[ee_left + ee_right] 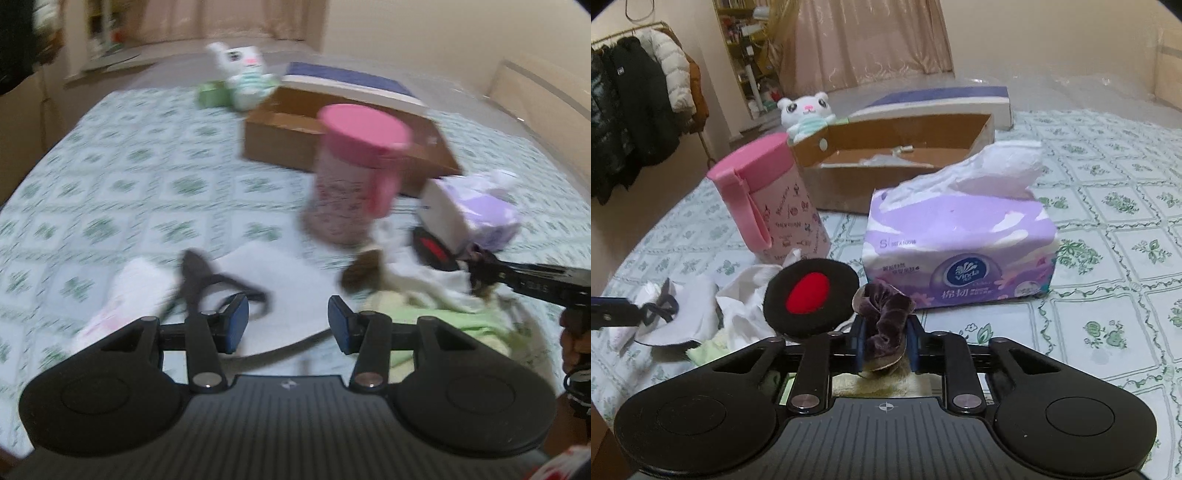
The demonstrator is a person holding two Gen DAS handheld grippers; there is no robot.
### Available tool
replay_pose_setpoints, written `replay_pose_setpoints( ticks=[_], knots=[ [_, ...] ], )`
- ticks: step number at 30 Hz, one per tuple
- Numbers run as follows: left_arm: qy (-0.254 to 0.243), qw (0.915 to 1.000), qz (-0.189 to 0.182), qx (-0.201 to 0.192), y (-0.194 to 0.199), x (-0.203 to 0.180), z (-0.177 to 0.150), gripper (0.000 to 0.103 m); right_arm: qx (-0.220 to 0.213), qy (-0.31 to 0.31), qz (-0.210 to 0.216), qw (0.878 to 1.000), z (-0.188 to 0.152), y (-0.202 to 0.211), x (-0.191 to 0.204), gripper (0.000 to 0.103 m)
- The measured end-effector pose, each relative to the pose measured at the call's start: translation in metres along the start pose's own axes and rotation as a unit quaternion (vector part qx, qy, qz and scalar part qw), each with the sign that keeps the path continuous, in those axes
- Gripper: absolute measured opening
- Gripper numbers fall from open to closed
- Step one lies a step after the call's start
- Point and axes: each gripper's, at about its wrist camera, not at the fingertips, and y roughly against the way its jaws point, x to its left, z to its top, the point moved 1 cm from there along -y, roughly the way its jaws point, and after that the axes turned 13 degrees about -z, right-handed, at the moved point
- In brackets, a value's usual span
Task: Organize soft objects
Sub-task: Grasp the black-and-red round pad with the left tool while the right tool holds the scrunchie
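Observation:
My right gripper (886,341) is shut on a brown-purple velvet scrunchie (886,325), held just above a pile of soft things: a black pad with a red oval (809,295), white cloth (742,306) and pale green cloth (705,349). The scrunchie also shows in the left wrist view (480,269). My left gripper (288,325) is open and empty, over a white cloth (273,295) with a dark ribbon (199,273). An open cardboard box (886,162) lies farther back on the bed.
A pink lidded cup (775,206) stands left of a purple tissue pack (960,251). A white plush toy (807,114) sits behind the box, beside a blue-and-white box lid (942,99). The bedspread (1108,258) has a green floral pattern. Coats (635,103) hang at far left.

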Motion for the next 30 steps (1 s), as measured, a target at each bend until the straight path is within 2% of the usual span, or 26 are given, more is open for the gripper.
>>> replay_pose_setpoints(
  ticks=[6,11,18,20,22,24,26,30],
  knots=[
    [-0.05,0.9975,-0.051,0.004,-0.032,-0.05,0.014,0.045,-0.025,-0.011,-0.001,1.0,0.003,0.022,-0.014,0.02],
    [-0.085,0.9937,-0.071,0.019,-0.066,-0.086,0.02,0.048,-0.033,-0.031,-0.01,0.999,0.004,0.031,-0.031,0.02],
    [-0.118,0.9907,-0.056,0.038,-0.105,-0.11,0.022,0.05,-0.031,-0.059,-0.013,0.998,0.002,0.033,-0.053,0.02],
    [-0.113,0.9912,-0.052,0.044,-0.114,-0.11,0.023,0.053,-0.03,-0.063,-0.012,0.998,0.0,0.032,-0.056,0.02],
    [-0.105,0.9922,-0.048,0.048,-0.122,-0.11,0.023,0.061,-0.027,-0.066,-0.012,0.997,-0.001,0.03,-0.058,0.02],
    [-0.102,0.9927,-0.043,0.049,-0.128,-0.111,0.021,0.062,-0.025,-0.069,-0.012,0.997,-0.003,0.028,-0.06,0.02],
    [-0.098,0.9933,-0.039,0.047,-0.131,-0.11,0.02,0.06,-0.023,-0.07,-0.011,0.997,-0.004,0.026,-0.061,0.02],
    [-0.095,0.9939,-0.042,0.037,-0.131,-0.109,0.021,0.037,-0.02,-0.074,-0.012,0.997,-0.006,0.023,-0.066,0.02]
  ],
)
